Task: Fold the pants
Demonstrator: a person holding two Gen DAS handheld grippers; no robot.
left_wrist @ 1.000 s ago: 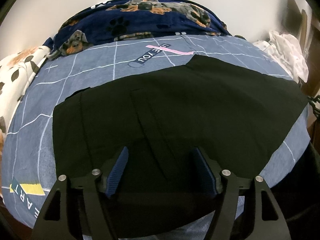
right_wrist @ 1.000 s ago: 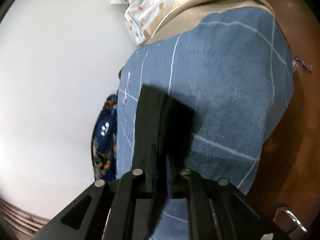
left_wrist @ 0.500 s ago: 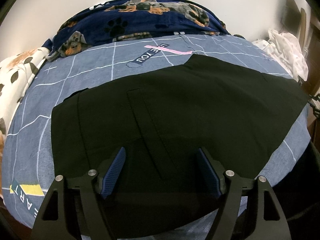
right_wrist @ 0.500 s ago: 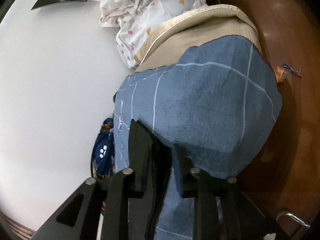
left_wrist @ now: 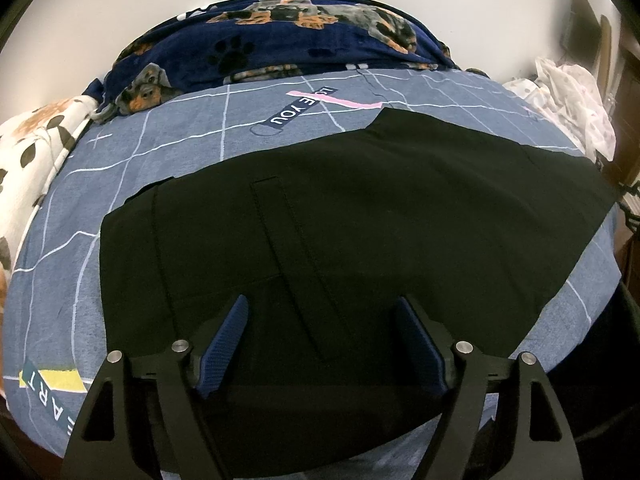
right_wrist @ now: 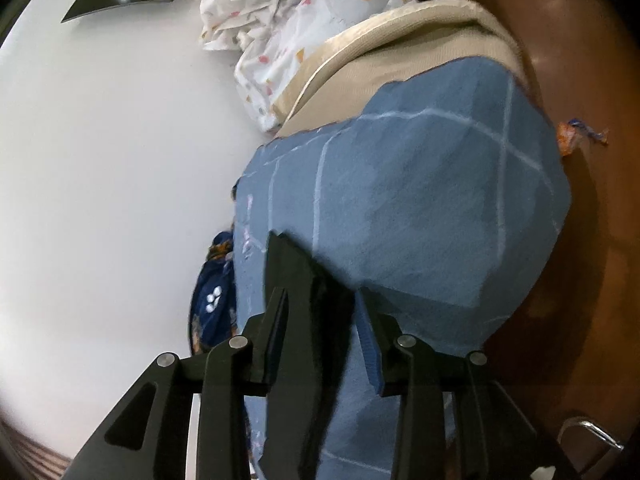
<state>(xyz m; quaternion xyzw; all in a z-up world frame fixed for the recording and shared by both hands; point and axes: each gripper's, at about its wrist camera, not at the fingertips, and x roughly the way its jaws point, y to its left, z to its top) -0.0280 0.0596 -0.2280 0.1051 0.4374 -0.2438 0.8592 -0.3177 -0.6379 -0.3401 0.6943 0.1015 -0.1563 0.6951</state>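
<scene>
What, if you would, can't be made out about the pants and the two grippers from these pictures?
- Left wrist view: the near edge of the black pants is hidden behind the open left gripper.
- Right wrist view: motion blur and dark cloth between the fingers of the right gripper hide whether it grips the pants.

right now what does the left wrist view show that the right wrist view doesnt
Only the left wrist view shows the black pants spread flat across the blue grid bedsheet, the leaf-print bedding at the left, and the left gripper open above the pants.

Only the right wrist view shows the beige mattress edge, the brown floor, and the right gripper open around a raised edge of the pants.

Both share the pants, the bedsheet, the dog-print blanket, the white patterned cloth and the white wall.
</scene>
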